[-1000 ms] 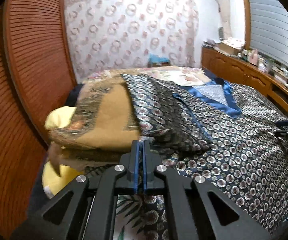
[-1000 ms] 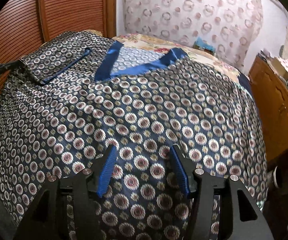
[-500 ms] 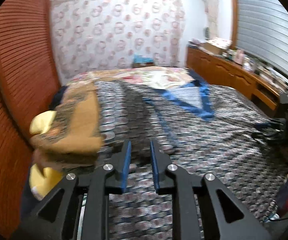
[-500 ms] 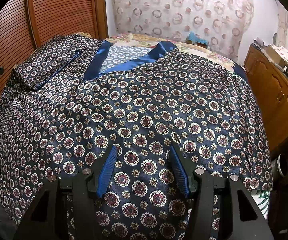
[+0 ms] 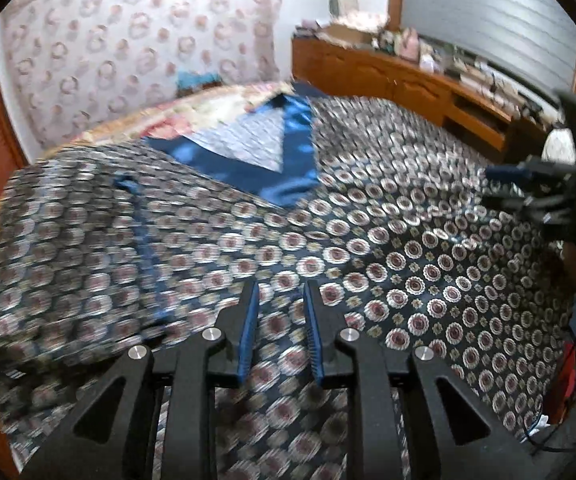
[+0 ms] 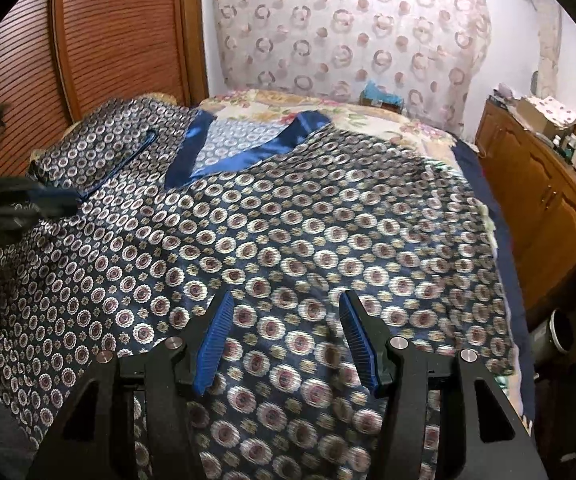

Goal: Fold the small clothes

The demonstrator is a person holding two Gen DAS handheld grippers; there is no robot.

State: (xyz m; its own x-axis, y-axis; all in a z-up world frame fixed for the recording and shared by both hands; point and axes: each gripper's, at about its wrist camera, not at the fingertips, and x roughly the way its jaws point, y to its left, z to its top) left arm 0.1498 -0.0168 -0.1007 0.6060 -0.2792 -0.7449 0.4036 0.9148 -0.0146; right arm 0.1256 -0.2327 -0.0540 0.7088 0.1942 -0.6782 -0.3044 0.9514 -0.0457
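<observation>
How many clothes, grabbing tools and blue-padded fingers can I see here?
Patterned garment with the blue collar: 1
Grabbing tools, left gripper and right gripper: 2
Blue-padded fingers, two on each tool: 4
Total: 7

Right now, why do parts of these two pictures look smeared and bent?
Left wrist view: motion blur smears the patterned garment on its left side, while the left gripper stays sharp. Right wrist view: milder blur on the garment's near part. Both views: fisheye lens curves the wooden cabinet and darkens the corners.
</observation>
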